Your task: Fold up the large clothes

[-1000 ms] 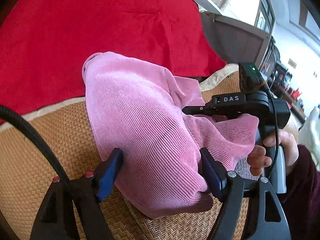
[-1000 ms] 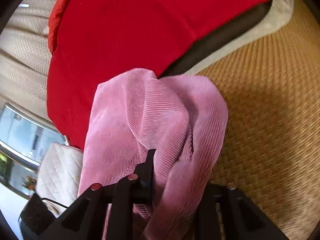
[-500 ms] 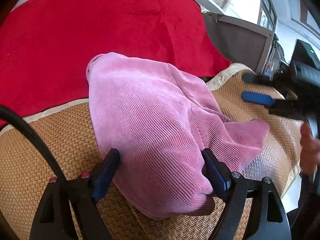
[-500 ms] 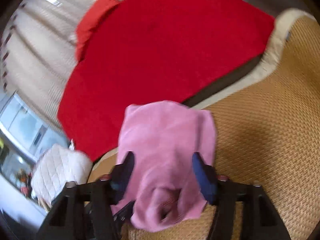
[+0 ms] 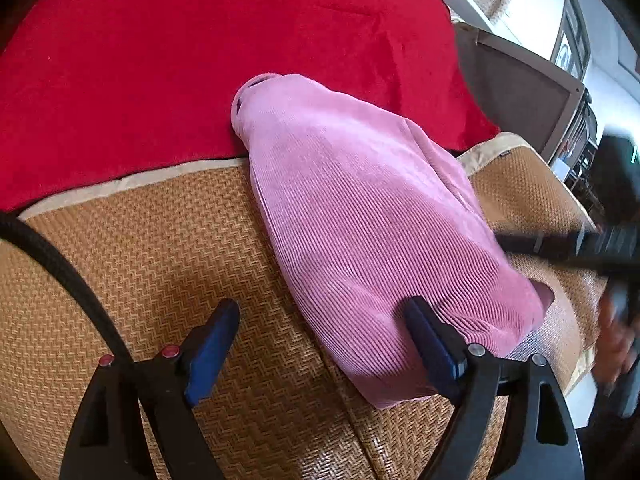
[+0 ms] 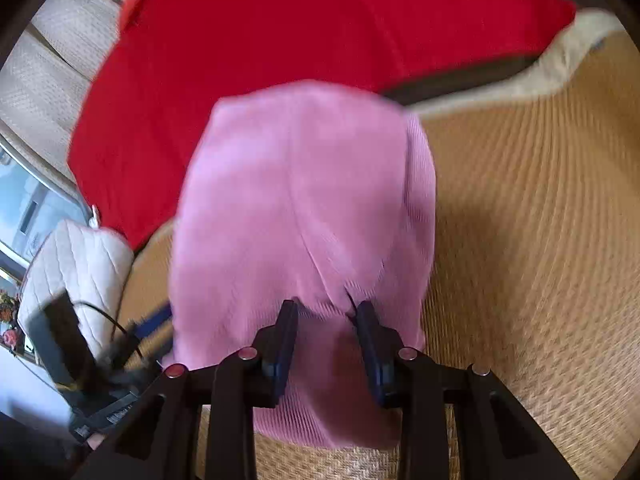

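Note:
A pink ribbed garment (image 5: 360, 220) lies folded in a long bundle on the woven mat (image 5: 160, 260), its far end over the red blanket (image 5: 200, 60). My left gripper (image 5: 320, 340) is open wide. Its right finger touches the bundle's near side and its left finger is over bare mat. In the right wrist view the same garment (image 6: 304, 200) fills the middle. My right gripper (image 6: 328, 332) is at its near edge with its jaws closing. Cloth lies between the pads, whose inner blue faces still show. The picture is blurred by motion.
The red blanket (image 6: 320, 20) covers the far half of the surface. A white quilted cushion (image 6: 76, 256) and a window lie off the mat's left edge. A dark panel (image 5: 520, 92) stands at the far right. A person's hand (image 5: 616, 336) holds the right gripper's handle.
The right gripper let go of the bunched cloth, drew back and up, then narrowed again at the near edge. The garment dropped flatter. The left gripper slid left, so the bundle sits by its right finger.

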The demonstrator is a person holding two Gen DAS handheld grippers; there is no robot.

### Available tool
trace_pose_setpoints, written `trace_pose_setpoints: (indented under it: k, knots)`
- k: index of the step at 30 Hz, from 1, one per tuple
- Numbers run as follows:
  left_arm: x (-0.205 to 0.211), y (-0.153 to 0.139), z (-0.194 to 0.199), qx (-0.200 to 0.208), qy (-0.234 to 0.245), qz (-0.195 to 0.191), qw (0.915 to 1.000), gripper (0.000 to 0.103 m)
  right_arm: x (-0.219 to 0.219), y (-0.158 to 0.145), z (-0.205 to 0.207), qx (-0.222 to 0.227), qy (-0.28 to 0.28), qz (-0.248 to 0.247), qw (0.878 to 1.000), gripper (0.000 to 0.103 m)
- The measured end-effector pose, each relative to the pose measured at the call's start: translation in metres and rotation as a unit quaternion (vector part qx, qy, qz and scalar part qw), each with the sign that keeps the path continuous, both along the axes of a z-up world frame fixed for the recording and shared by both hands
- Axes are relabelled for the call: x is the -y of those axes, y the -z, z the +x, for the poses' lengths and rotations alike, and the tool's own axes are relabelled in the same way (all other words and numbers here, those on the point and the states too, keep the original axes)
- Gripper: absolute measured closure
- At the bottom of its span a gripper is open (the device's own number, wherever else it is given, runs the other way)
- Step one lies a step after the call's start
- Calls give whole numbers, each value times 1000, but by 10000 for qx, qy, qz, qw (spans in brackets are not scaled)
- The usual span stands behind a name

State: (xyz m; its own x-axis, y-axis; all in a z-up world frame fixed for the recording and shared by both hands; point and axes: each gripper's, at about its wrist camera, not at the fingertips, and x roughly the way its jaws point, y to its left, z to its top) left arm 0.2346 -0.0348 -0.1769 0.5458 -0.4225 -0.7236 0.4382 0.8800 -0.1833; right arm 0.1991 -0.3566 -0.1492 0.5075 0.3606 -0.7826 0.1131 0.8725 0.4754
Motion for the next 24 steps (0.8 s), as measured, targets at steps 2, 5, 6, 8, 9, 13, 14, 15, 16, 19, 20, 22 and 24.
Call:
trace_pose_setpoints:
  k: [2,5,6,8,9,13,14,15,16,19,20,22,24]
  knots:
    - [3,-2,-2,88,13,73,9999,16,-1,-24,12,451,51,92,9989,70]
    - [2,-1,-4,97,20,80,9999,16,-9,-45,43,678,-13,-17,9977,70]
    - [2,0,-3,65,9,57,10000,16,-13,-46,56,685,-57,-76,9976,69]
    - [2,-1,-4,77,13,76,9999,16,-17,-34,90,537,-99,-113,9984,69]
    - [2,-1,-5,98,18,94,9999,15,-17,-22,105,385,-104,-104,9991,69]
    - [5,-2,-8,183,8,167,9997,15,-11,48,145,-286,-11,-50,9996,68]
    - [7,-2,-9,224,12,219,9995,15,-9,45,142,-156,12,0,9999,68]
    - [8,-3,-10,271,13,273,9993,15,-8,41,138,-124,65,-18,9999,68]
    - [9,-3,-11,318,5,322,9990,15,-8,36,132,-77,96,-99,9999,68]
    - [10,-3,-14,363,-78,378,9986,15,-10,16,105,147,91,-253,9995,69]
    - [12,-3,-16,386,-105,396,9984,15,-10,9,97,171,78,-194,9996,69]
    - [14,-2,-18,434,-129,435,9980,15,-16,-7,75,340,-18,-93,9994,69]
    - [15,-1,-20,473,-162,473,9976,15,-28,-23,60,484,-174,-182,9985,69]
